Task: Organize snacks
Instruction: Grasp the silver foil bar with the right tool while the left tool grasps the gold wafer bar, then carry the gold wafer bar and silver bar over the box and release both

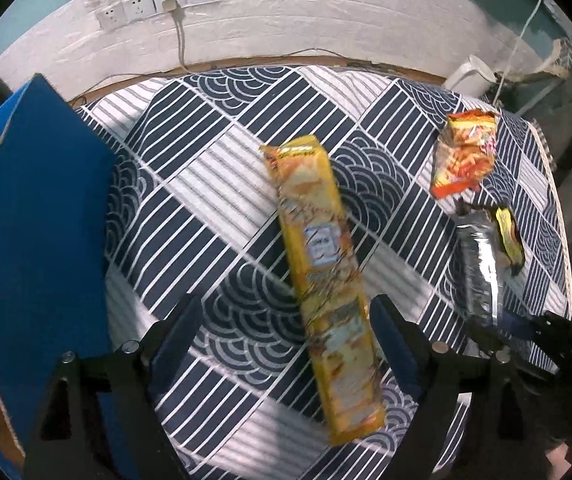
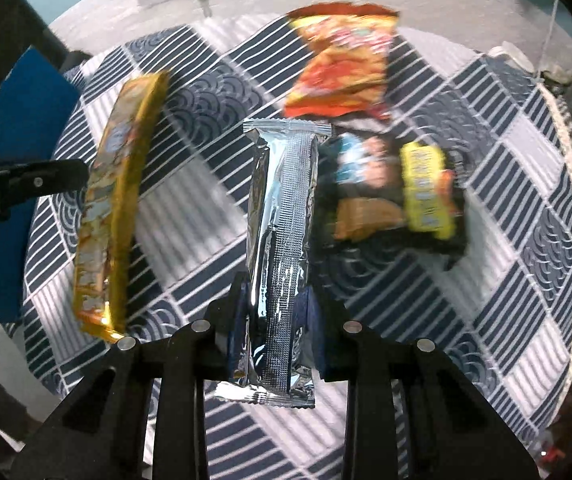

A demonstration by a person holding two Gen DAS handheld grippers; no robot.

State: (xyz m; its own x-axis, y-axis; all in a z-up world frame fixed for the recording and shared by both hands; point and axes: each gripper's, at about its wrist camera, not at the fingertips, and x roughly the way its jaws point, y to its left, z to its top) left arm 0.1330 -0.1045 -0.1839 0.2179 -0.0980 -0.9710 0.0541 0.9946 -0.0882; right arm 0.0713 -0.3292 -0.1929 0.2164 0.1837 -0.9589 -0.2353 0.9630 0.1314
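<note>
Right wrist view: your right hand-held gripper [image 2: 274, 312] clamps the silver packet [image 2: 280, 216] at lower centre; beyond, orange snack bag [image 2: 342, 64] upper centre. Left wrist view: left hand-held gripper [image 1: 286, 312] wide, yellow packet [image 1: 318, 260] between jaws on the bench [image 1: 206, 200], untouched.

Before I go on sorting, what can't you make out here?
- Blue box contents: left wrist view, cut off by the frame edge and hidden behind its flap.
- Black snack bag label: right wrist view, motion blur.
- Silver packet front: faces away; right gripper fingers cover its sides.
</note>
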